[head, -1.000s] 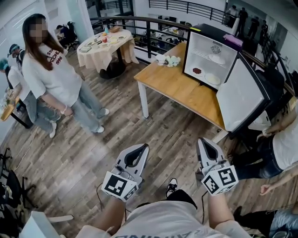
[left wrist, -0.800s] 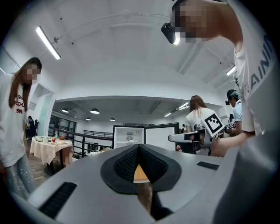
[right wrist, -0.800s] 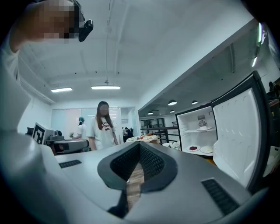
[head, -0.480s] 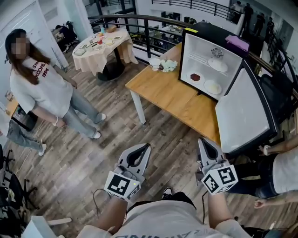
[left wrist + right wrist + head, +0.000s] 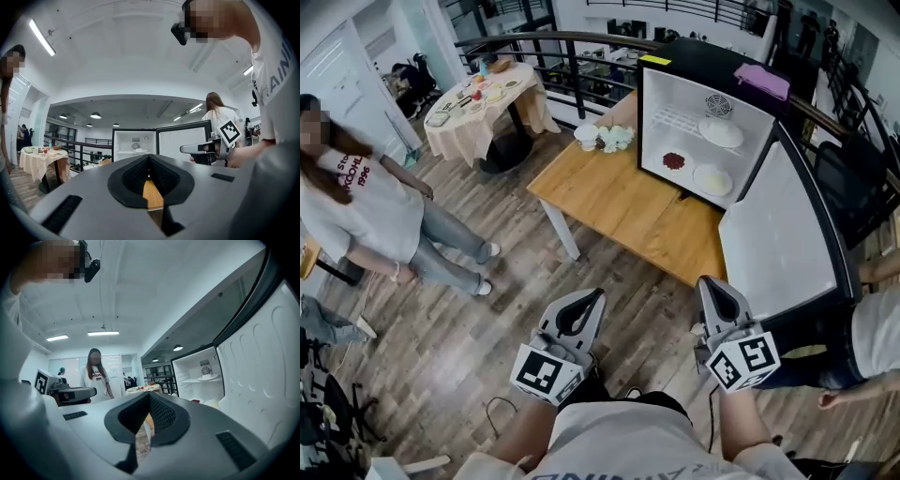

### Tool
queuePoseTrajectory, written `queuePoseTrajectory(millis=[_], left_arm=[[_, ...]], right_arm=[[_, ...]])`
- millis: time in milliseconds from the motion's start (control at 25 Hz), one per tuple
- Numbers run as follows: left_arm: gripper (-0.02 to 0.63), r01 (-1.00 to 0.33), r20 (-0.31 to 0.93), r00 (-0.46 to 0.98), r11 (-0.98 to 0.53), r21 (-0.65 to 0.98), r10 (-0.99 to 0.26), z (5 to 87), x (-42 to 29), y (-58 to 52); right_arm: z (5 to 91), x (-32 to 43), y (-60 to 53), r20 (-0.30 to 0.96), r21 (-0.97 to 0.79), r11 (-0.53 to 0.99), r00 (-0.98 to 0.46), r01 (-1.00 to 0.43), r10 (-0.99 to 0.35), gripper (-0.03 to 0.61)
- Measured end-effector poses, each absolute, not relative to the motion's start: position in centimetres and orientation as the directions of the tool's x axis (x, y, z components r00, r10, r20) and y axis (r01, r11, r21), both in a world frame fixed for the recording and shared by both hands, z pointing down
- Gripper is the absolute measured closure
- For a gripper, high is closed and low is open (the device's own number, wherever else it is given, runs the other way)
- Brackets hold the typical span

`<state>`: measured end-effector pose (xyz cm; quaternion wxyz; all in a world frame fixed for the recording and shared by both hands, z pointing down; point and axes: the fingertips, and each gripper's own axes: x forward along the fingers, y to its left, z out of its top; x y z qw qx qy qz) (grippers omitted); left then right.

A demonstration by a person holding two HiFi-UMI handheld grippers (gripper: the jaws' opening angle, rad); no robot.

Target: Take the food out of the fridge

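Head view, read from left to right. At the far left, a person in a white T-shirt (image 5: 358, 202) on the plank floor (image 5: 478, 328); behind, a round table with a cloth (image 5: 487, 103), set with small dishes, near a dark railing (image 5: 572, 42). Low in the middle, the left gripper (image 5: 591, 295), pointed ahead over the floor, jaws together at the tips with nothing between them, well short of the wooden table (image 5: 619, 202). On that table's far end, a white cup (image 5: 586, 137) just beside a pale bunch (image 5: 616, 138) too small to make out. Farther right on the same table, the fridge (image 5: 698, 61), black outside and white inside, its door (image 5: 778, 234) swung wide to the right. Inside, the food: a white plate (image 5: 720, 132) on the upper shelf, a dark red item (image 5: 674, 160) and a pale round dish (image 5: 712, 179) below, side by side. On the fridge's top, a purple thing (image 5: 761, 81). Below the door, the right gripper (image 5: 707, 283), likewise closed on nothing, apart from the fridge. At the right edge, part of another person (image 5: 872, 323).
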<state>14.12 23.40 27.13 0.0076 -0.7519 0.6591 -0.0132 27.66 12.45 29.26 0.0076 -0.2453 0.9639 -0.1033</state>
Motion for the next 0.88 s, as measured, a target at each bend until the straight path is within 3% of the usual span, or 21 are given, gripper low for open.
queuePoseTrajectory(millis=[400,880], left_arm=[[0.607,-0.96,-0.017,0.28,-0.279,-0.022,-0.96,26.9,9.5,13.3],[0.607,-0.9,-0.001,0.435,-0.435,-0.021,-0.9,26.7,-3.2,2.2]], right_arm=[[29.1,24.4,4.8,0.051,-0.165,0.79,-0.805,-0.591,-0.592,0.559],[28.7,13.2,-3.4,0.095,-0.146,0.667,-0.681,-0.731,-0.726,0.56]])
